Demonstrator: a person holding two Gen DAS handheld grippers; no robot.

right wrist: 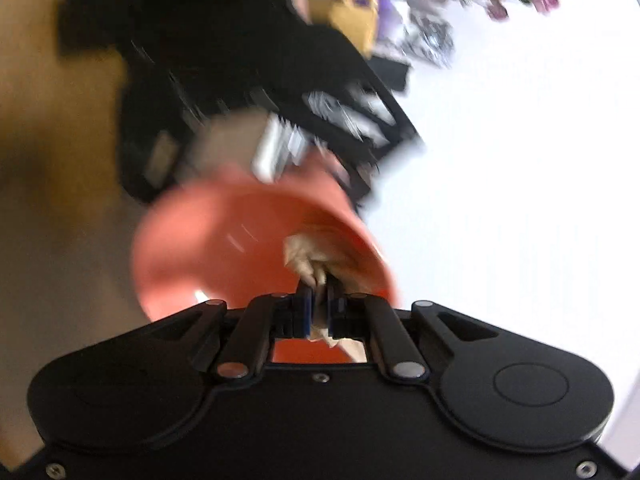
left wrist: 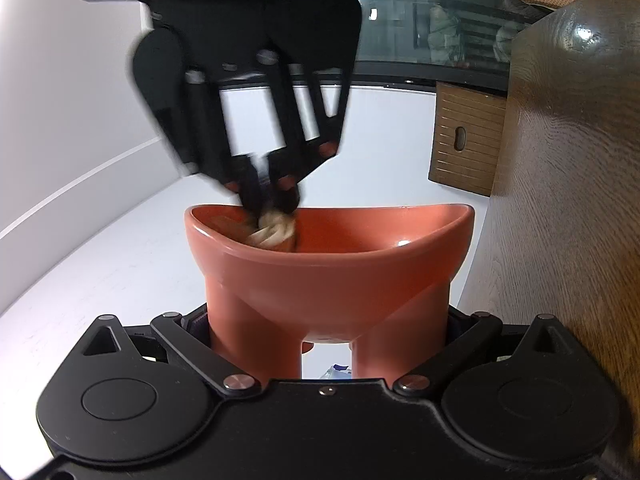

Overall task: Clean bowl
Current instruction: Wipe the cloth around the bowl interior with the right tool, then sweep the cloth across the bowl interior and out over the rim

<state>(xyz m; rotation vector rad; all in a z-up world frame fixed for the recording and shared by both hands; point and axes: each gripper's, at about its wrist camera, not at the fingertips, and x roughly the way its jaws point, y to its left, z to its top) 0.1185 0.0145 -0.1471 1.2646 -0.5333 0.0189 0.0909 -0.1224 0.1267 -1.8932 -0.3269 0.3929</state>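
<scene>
Here's the terracotta bowl [left wrist: 332,276], a footed one on stubby legs, held up off the white table [left wrist: 80,264] with the left gripper [left wrist: 326,344] clamped around its legs, jaws pressed in from either side. Up top, the right gripper [left wrist: 266,196] comes in from above, blurred, its fingertips pinched tight on a wad of beige cloth [left wrist: 274,230] that sits inside the bowl against the near-left wall, just under the rim. Switch to the right wrist view: the right gripper [right wrist: 318,292] has its jaws all but fully together on the cloth [right wrist: 310,258], the bowl [right wrist: 224,248] tipped open toward the camera. A dark wooden cabinet [left wrist: 568,200] stands along the table's right edge; blurred clutter, a yellow bag [right wrist: 356,16] among it, lies toward the far side.
</scene>
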